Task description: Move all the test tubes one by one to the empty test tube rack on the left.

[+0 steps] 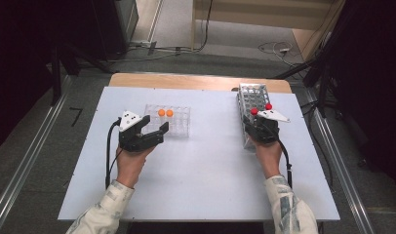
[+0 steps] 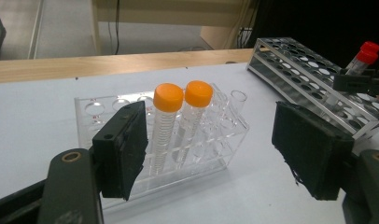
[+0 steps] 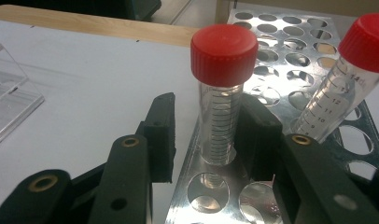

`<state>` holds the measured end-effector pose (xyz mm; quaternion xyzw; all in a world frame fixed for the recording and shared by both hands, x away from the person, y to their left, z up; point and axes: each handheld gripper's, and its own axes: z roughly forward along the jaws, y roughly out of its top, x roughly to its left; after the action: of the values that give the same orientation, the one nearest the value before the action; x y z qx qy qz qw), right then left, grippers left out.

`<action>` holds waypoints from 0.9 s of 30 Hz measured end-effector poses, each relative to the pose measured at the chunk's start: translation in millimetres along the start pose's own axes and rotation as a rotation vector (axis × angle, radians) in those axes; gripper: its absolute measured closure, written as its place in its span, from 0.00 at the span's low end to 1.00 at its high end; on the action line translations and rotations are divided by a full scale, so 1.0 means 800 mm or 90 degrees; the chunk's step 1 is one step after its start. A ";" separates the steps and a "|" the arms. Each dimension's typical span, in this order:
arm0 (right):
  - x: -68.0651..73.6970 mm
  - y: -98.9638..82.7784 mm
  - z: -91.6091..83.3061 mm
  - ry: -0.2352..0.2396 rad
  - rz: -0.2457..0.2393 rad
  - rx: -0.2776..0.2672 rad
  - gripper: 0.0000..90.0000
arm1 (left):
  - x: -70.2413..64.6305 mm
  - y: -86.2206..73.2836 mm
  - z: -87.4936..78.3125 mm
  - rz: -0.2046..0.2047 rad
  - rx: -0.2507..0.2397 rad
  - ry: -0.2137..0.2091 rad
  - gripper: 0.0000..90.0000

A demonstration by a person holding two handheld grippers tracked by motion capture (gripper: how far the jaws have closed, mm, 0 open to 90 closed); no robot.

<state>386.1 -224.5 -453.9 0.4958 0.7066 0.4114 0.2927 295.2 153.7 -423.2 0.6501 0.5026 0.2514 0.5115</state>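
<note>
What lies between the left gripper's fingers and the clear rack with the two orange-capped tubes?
Nothing: in the left gripper view, bare white table separates the left gripper from the clear rack holding the orange-capped tubes.

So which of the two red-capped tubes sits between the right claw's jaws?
The upright red-capped tube, standing in a front-edge hole of the metal rack, sits between the right claw jaws. The other red-capped tube leans tilted, outside them.

A clear graduated tube with a red screw cap [image 3: 223, 53] stands upright in a hole at the near left edge of the perforated metal rack [image 3: 290, 56]
</note>
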 end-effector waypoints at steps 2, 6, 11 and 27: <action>-0.001 -0.001 0.001 -0.004 0.001 0.002 0.68 | 0.000 0.000 0.000 -0.001 0.001 0.000 0.30; -0.002 -0.001 0.002 -0.009 0.001 -0.002 0.74 | -0.001 -0.001 0.001 -0.001 0.002 -0.001 0.30; -0.005 -0.001 0.002 -0.013 0.002 -0.003 0.79 | 0.000 -0.002 0.001 -0.004 0.002 0.002 0.29; -0.002 0.024 -0.024 -0.014 -0.009 -0.053 0.79 | 0.003 0.001 -0.003 -0.007 -0.003 0.007 0.25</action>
<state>379.4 -228.7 -427.9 0.4830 0.6890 0.4329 0.3234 294.0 157.0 -422.1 0.6447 0.5083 0.2533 0.5118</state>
